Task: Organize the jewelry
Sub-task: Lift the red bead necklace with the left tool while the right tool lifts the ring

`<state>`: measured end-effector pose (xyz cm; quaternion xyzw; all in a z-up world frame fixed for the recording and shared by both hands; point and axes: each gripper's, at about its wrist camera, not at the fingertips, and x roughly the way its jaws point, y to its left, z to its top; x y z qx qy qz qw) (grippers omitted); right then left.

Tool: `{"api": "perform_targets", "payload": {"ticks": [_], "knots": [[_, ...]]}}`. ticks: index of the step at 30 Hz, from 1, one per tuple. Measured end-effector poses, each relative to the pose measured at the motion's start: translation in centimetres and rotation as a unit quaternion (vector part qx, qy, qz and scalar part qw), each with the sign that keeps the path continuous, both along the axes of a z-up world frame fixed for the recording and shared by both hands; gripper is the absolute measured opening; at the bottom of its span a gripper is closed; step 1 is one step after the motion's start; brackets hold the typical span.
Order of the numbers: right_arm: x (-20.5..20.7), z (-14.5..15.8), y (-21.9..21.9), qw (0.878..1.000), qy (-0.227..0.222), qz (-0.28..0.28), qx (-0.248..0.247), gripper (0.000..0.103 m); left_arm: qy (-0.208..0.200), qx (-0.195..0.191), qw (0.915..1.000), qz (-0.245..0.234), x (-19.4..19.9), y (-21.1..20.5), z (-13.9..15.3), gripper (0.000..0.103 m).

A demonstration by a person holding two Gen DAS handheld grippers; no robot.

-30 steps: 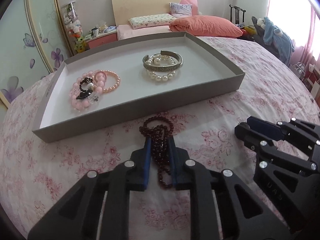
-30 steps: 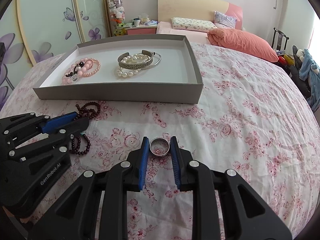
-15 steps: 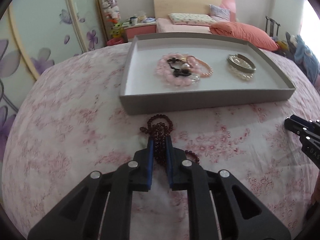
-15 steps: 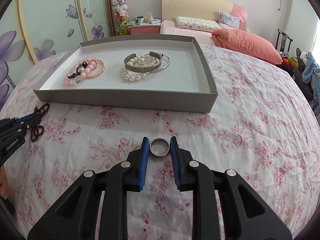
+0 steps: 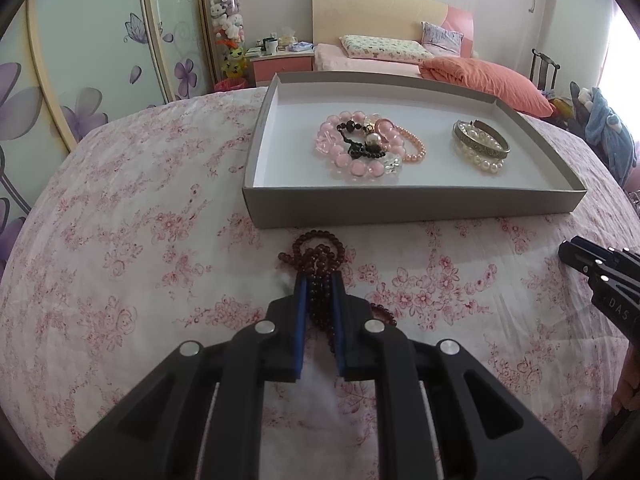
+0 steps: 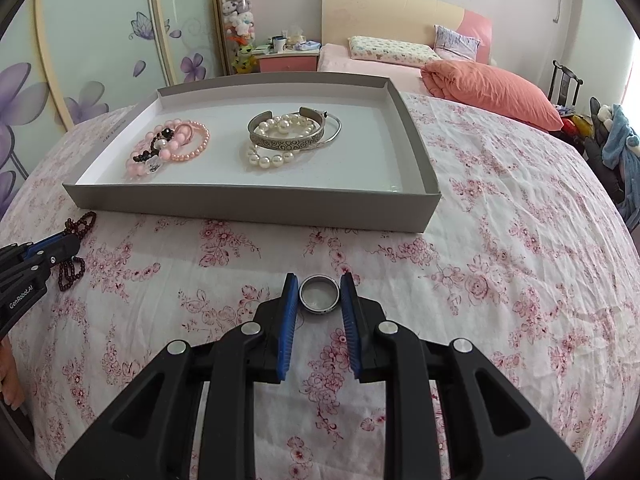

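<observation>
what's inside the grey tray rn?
Tray holds a pink bead bracelet pile and, apart from it, a silver cuff over a pearl bracelet. Pieces under the piles can't be told.

Bedroom, daylit from the right side. Foreground surface: bed cover (image 6: pixel 500 240), white with pink floral print. Rear: second bed with cream-and-pink headboard (image 6: pixel 400 20), floral pillow (image 6: pixel 390 48), orange quilt (image 6: pixel 492 88). Pink nightstand (image 6: pixel 288 63) alongside. Left: wardrobe doors (image 6: pixel 100 48) with purple flower decals. Walls plain, pale.
</observation>
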<state>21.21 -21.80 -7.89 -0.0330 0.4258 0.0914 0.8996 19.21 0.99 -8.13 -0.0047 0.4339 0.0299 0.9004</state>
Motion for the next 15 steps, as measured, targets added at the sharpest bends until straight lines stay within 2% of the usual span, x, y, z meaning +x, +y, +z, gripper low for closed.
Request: {"api": "perform_targets", "payload": {"ticks": [15], "knots": [[0.12,0.00,-0.02,1.000,0.000,0.000,0.001,0.023,-0.001,-0.006,1.0000,0.000,0.09,0.00,-0.01,0.013]]}}
